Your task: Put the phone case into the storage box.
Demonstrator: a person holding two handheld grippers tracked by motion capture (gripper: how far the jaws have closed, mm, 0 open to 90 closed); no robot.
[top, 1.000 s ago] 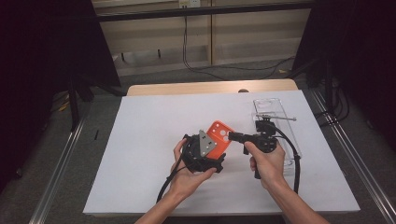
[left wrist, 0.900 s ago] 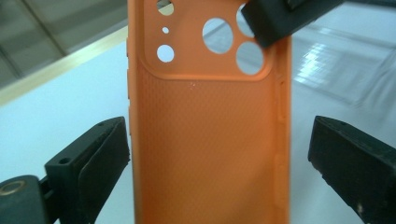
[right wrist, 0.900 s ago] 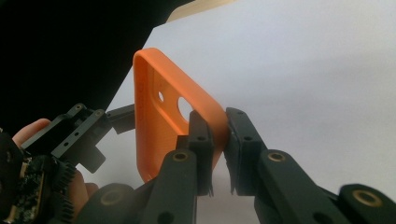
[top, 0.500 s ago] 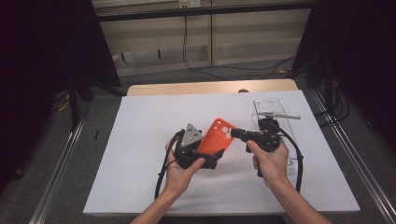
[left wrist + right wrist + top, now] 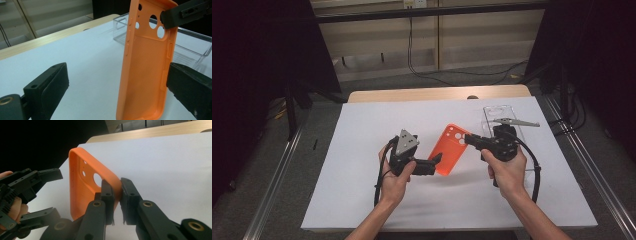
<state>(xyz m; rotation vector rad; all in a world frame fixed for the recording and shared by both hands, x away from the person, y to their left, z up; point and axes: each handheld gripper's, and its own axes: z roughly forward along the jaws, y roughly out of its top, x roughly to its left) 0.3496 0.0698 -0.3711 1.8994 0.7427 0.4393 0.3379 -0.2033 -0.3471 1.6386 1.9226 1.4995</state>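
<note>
Nearby, the clear tray [image 5: 513,125] lies behind the right gripper's [image 5: 468,138] orange phone case [image 5: 453,149].

I see an orange phone case [image 5: 453,149] with a finely dotted inner texture, held by my black right gripper [image 5: 469,139]. My left gripper [image 5: 435,161] is black, topped by a grey plate [image 5: 406,141]. The table cover [image 5: 362,130] is white, its far edge [image 5: 412,95] pale wood; a clear tray [image 5: 502,112] lies beyond.
</note>
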